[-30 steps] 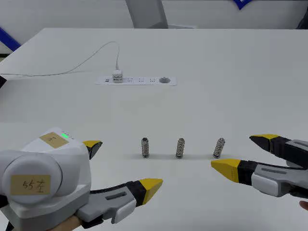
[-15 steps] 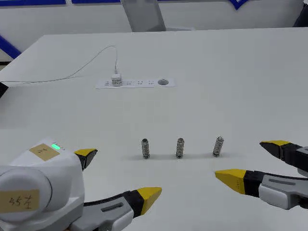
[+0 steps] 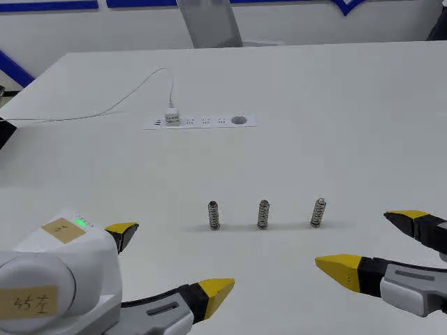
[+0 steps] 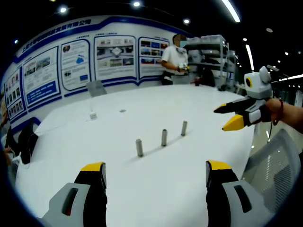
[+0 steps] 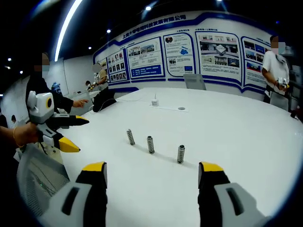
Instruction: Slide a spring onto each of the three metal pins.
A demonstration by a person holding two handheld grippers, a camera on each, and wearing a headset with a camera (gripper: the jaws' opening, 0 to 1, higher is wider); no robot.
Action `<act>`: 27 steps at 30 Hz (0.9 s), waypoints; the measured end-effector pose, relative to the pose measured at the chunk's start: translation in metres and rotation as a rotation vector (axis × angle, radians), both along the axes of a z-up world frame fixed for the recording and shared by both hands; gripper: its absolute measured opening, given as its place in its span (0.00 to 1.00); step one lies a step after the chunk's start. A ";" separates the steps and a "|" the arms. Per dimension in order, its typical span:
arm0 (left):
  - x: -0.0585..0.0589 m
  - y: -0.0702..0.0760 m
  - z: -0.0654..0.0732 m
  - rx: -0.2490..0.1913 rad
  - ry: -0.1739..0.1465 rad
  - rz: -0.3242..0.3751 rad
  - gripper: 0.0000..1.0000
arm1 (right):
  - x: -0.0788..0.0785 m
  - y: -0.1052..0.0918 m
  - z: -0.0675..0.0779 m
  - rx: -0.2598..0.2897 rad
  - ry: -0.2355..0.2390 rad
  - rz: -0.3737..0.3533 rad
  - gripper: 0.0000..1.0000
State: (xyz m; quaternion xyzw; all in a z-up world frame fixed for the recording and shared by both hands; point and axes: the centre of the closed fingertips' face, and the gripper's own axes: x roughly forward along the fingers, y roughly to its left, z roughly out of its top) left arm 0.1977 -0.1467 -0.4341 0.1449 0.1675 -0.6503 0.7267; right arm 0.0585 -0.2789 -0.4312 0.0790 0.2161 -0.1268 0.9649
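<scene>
Three metal pins stand upright in a row on the white table, each with a spring around it: the left pin [image 3: 214, 215], the middle pin [image 3: 263, 213] and the right pin [image 3: 318, 212]. The same row appears in the left gripper view [image 4: 163, 137] and in the right gripper view [image 5: 150, 144]. My left gripper [image 3: 170, 259] hovers open near the table's front left, short of the pins, nothing between its yellow tips. My right gripper [image 3: 380, 241] is open at the front right, beside the right pin and apart from it, also holding nothing.
A white power strip [image 3: 199, 121] with a plugged charger and a cable trailing left lies farther back on the table. A grey chair [image 3: 209, 23] stands behind the far edge. People stand by the wall posters [image 5: 277, 64].
Both grippers have drawn back toward me and lower in the head view, away from the pins. The pins and springs have not moved.
</scene>
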 end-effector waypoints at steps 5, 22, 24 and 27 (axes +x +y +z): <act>-0.002 -0.001 0.000 -0.002 -0.002 -0.008 0.88 | 0.000 -0.001 0.001 -0.007 0.004 0.000 0.80; -0.001 -0.002 0.000 0.005 -0.014 -0.015 0.87 | -0.002 -0.002 -0.003 -0.014 0.029 0.000 0.81; -0.002 -0.002 0.000 0.008 -0.018 -0.018 0.87 | -0.002 -0.001 -0.003 -0.017 0.028 0.001 0.81; -0.002 -0.002 0.000 0.008 -0.018 -0.018 0.87 | -0.001 0.000 -0.003 -0.013 0.027 0.003 0.82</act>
